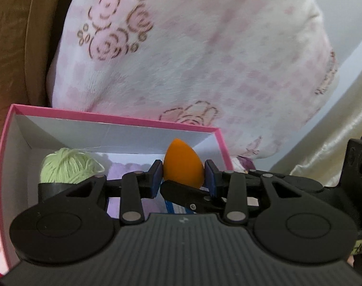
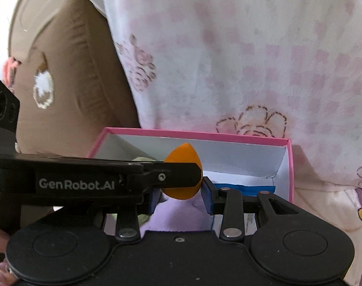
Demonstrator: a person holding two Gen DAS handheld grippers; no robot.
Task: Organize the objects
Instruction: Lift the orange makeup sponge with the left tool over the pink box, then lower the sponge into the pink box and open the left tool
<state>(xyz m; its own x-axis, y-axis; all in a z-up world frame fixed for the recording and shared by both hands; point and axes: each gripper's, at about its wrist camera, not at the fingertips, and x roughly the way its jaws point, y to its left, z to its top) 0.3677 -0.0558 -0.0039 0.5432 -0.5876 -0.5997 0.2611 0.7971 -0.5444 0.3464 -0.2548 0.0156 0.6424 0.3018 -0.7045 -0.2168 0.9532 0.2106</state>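
Observation:
An orange egg-shaped sponge (image 1: 181, 164) sits between both grippers over the open pink box (image 1: 114, 117). My left gripper (image 1: 183, 176) has its blue pads on either side of the sponge. In the right wrist view my right gripper (image 2: 181, 196) also flanks the sponge (image 2: 183, 160), with the left gripper's finger (image 2: 171, 176) crossing in front. A green yarn ball (image 1: 67, 165) lies inside the box at the left. Which gripper bears the sponge is unclear.
The pink box (image 2: 291, 166) holds a lilac cloth (image 2: 181, 214) and a blue-edged card (image 2: 247, 187). A large floral pink pillow (image 1: 193, 47) stands behind the box. A brown cushion (image 2: 69, 90) is at the left.

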